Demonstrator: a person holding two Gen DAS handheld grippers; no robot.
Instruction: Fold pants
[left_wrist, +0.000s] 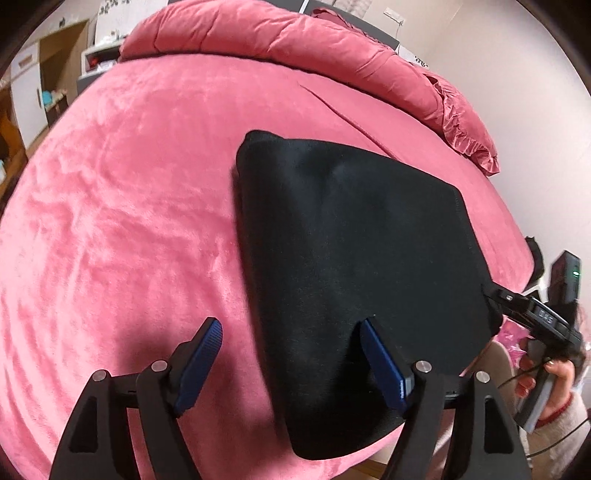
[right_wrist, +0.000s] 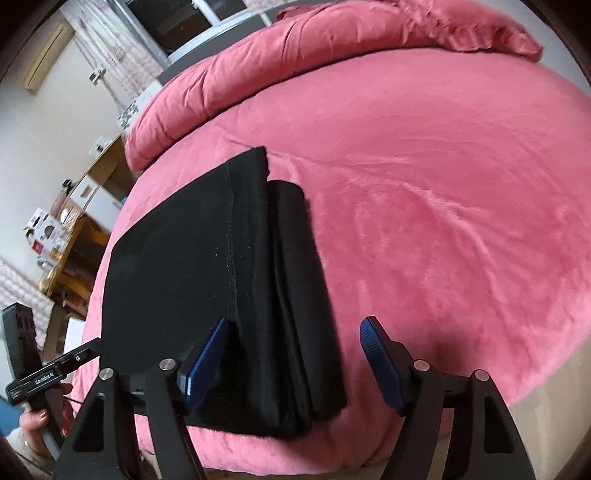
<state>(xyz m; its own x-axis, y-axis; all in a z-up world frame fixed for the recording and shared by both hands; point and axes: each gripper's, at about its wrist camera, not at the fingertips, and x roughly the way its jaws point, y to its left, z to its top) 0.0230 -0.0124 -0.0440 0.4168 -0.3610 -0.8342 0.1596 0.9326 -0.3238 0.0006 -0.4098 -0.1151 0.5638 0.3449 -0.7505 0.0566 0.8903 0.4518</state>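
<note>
The black pants (left_wrist: 354, 266) lie folded in a compact stack on the pink bed (left_wrist: 122, 206). In the right wrist view the pants (right_wrist: 207, 269) show folded layers with a stitched hem on top. My left gripper (left_wrist: 291, 332) is open just above the near edge of the stack, its right finger over the cloth and its left finger over the bed. My right gripper (right_wrist: 295, 332) is open too, straddling the stack's right edge, holding nothing. The right gripper also shows at the far right of the left wrist view (left_wrist: 517, 299).
A rolled pink duvet (left_wrist: 295, 40) lies along the far side of the bed. A wooden desk with clutter (right_wrist: 70, 251) stands by the wall to the left. The bed's near edge (right_wrist: 535, 391) drops to the floor.
</note>
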